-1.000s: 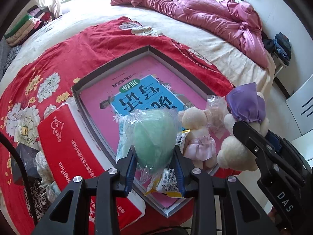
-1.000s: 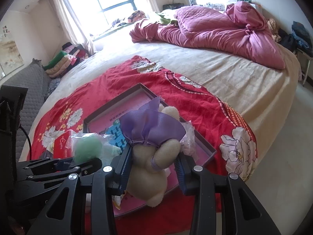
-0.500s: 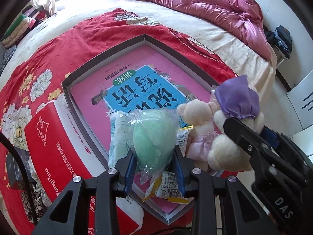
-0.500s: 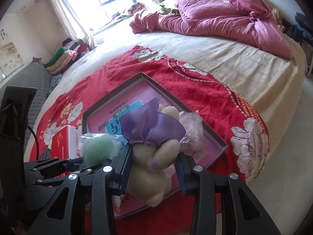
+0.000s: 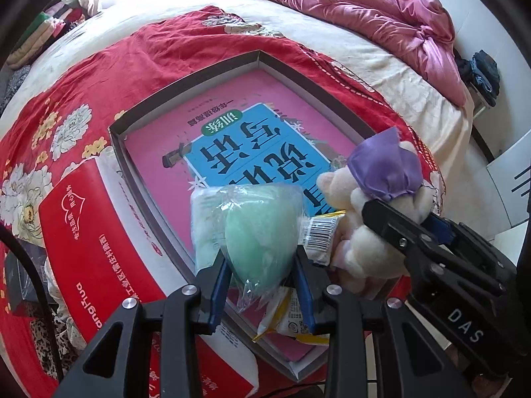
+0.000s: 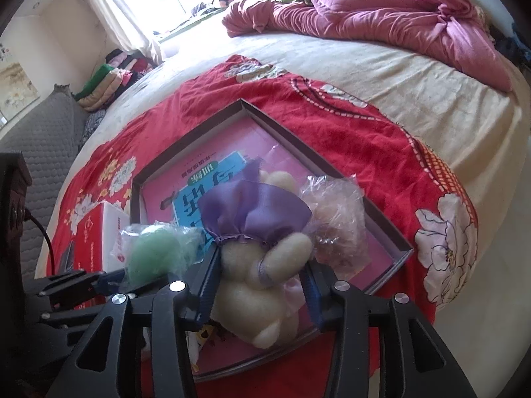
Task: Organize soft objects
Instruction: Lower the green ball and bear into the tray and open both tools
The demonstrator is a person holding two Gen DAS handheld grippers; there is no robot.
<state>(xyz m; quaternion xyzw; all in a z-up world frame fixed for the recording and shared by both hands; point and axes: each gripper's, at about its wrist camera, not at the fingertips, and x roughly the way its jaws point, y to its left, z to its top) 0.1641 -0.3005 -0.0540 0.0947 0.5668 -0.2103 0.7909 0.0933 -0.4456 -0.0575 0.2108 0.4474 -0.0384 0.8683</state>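
Your left gripper [image 5: 262, 267] and right gripper [image 6: 260, 282] are black angular frames with silver screws, blue finger pads; white "DAS" lettering at 4 o'clock in left view.

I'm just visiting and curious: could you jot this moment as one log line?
left gripper: jaws shut on bagged green sponge | right gripper: jaws opening, plush bear between them | both over box tray

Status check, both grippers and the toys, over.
Left gripper shut on bagged green ball. Right gripper opening, bear between its fingers, low over the box. Another bagged toy beside the bear.
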